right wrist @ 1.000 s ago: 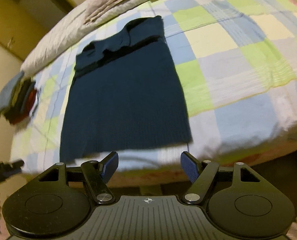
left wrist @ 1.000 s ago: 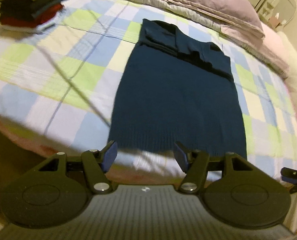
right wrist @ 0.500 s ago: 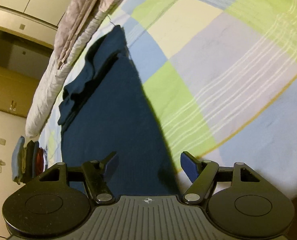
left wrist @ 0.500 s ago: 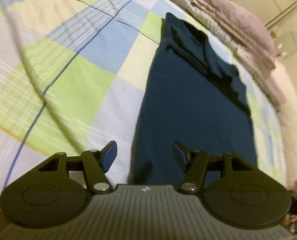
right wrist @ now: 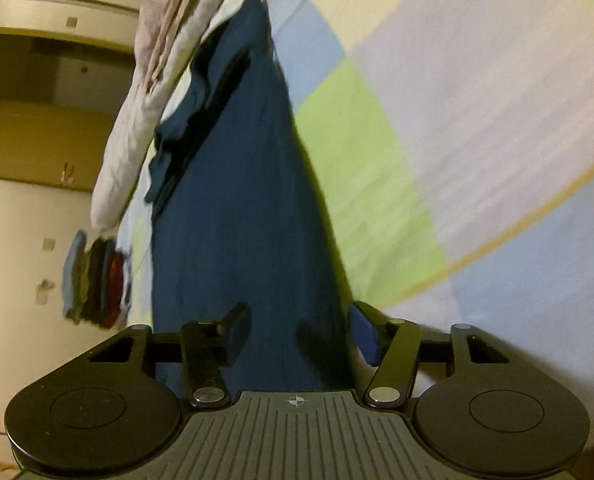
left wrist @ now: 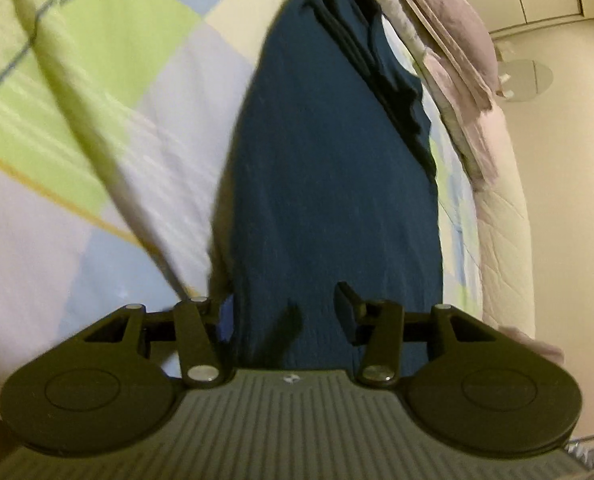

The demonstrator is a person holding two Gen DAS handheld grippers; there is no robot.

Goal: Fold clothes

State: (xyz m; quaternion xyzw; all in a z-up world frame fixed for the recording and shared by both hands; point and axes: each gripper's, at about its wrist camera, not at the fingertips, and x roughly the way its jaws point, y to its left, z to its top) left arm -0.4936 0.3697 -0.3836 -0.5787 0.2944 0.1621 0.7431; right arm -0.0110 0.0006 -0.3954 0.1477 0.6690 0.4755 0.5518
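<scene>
One dark blue sweater [left wrist: 333, 184] lies flat on the bed, on a checked bedsheet [left wrist: 97, 92] with green, blue, pale purple and cream squares. Its bottom hem is at the near edge of the bed. Its top end, where the cloth is folded over, points toward the far side, where one quilt [left wrist: 449, 24] is bunched up.

There are two grippers, one at each near corner of the sweater. The left gripper [left wrist: 285, 312] sits low over the sweater's left bottom corner. Its two fingers [left wrist: 344, 300] are partly apart and closing, with the sweater's edge between them, but the pads are not pressing on it yet. The right gripper [right wrist: 301, 328] sits low over the right bottom corner. Its two fingers [right wrist: 363, 330] are also partly apart and closing around the sweater's edge, not yet squeezing it.

One stack of folded clothes [right wrist: 93, 280] sits at the far left corner of the bed, well apart from the sweater.
</scene>
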